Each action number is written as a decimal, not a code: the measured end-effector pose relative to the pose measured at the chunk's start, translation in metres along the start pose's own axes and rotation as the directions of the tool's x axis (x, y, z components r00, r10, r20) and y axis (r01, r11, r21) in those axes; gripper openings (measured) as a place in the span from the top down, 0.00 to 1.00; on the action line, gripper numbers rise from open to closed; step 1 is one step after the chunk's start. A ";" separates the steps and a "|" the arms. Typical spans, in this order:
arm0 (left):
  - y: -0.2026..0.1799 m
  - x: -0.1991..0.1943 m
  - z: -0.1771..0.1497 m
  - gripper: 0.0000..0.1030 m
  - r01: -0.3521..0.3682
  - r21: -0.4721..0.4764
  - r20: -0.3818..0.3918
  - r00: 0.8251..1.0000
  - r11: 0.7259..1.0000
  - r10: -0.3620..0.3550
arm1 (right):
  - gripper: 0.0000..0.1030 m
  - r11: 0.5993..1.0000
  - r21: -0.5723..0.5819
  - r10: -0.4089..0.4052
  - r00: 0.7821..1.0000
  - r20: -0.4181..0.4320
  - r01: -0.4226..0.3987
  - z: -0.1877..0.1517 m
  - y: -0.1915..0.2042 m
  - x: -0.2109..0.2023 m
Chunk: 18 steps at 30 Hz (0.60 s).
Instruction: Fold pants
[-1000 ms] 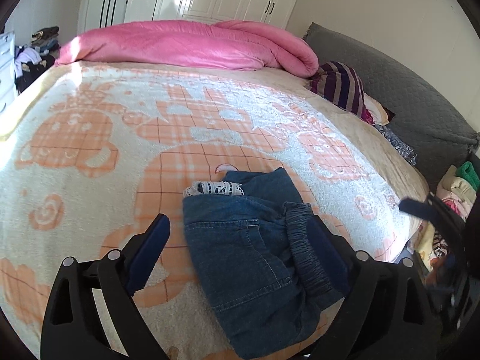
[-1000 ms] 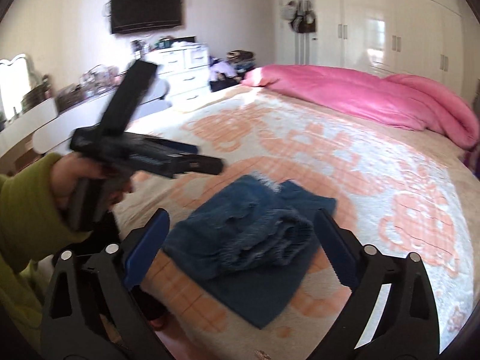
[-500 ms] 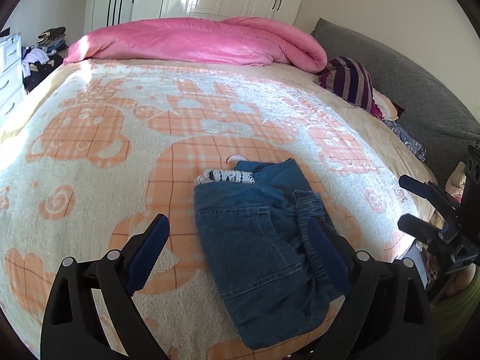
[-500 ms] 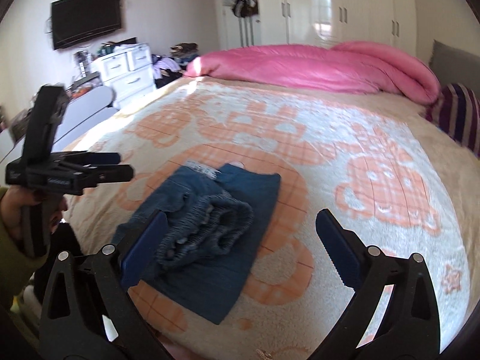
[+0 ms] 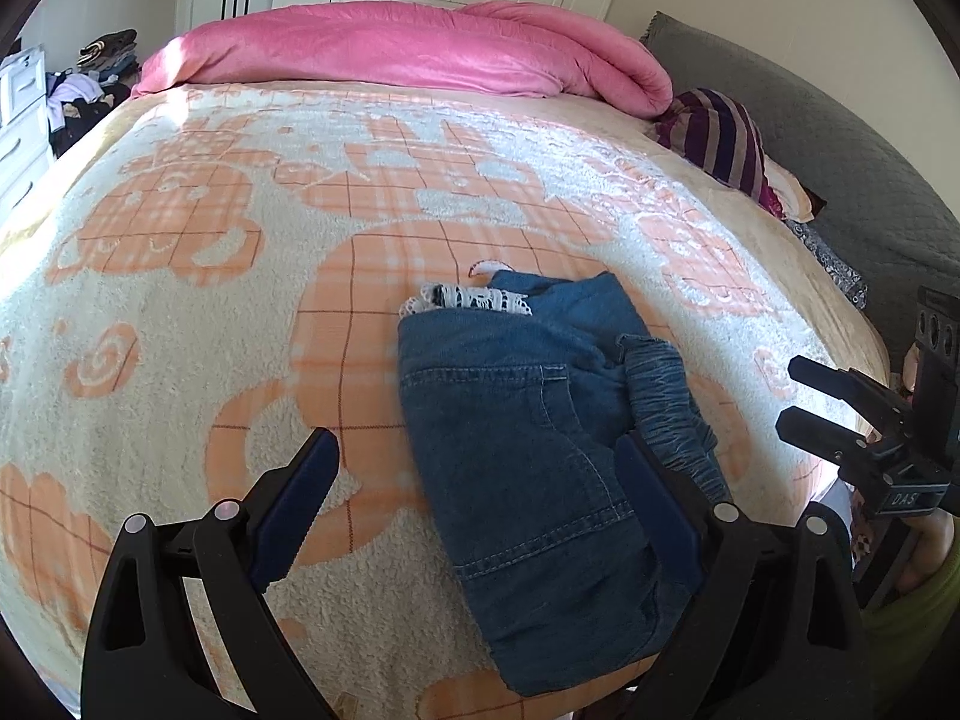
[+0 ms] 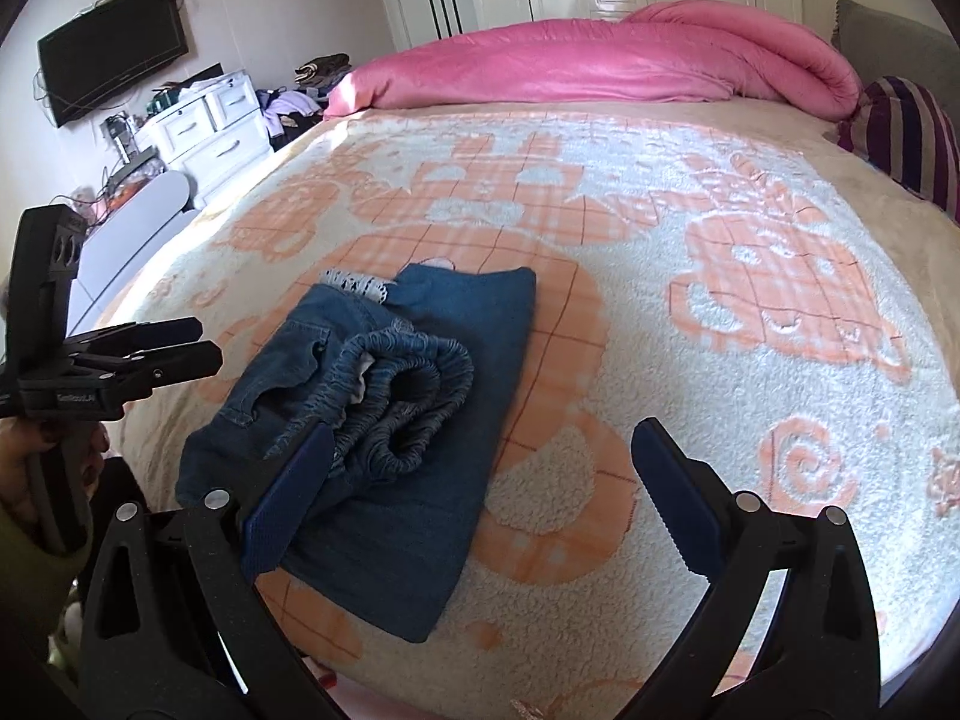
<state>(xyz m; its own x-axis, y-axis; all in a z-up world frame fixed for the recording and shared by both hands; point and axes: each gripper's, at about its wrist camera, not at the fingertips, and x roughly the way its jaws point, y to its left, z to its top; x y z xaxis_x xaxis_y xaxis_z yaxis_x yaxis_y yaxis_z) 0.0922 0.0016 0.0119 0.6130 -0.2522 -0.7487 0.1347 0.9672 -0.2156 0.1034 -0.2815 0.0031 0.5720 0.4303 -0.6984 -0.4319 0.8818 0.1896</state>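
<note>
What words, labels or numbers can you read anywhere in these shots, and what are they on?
"DAS": white letters on the body of the right gripper, seen from the left wrist camera; any further letters are cut off.
White lettering on the body of the left gripper, seen from the right wrist camera: too blurred to read.
Nothing else legible.

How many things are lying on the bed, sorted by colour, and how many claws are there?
Pink puffy quilt: 1
Blue folded denim pants: 1
Purple striped cloth bundle: 1
Black claws with blue pads: 2, the left claw and the right claw, both open
Total: 5
</note>
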 end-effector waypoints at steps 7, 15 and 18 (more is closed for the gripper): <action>-0.003 0.005 -0.005 0.10 0.004 0.004 -0.019 1.000 1.000 -0.004 | 0.09 1.000 -0.003 0.009 1.000 -0.017 -0.010 -0.002 0.004 0.005; -0.004 0.014 -0.012 0.10 0.015 -0.004 -0.045 0.999 1.000 -0.016 | 0.09 1.000 0.000 0.020 0.999 -0.031 -0.020 -0.004 0.005 0.007; -0.002 0.017 -0.014 0.10 0.026 -0.022 -0.049 0.998 0.999 -0.027 | 0.09 0.999 0.000 0.034 0.999 -0.036 -0.034 -0.003 0.005 0.008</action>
<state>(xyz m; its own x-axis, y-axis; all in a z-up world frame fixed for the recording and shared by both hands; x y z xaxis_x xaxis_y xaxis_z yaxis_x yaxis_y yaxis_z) 0.0914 -0.0055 -0.0096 0.5700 -0.2797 -0.7726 0.1338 0.9593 -0.2485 0.1035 -0.2740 -0.0035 0.5314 0.4526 -0.7161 -0.4507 0.8668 0.2134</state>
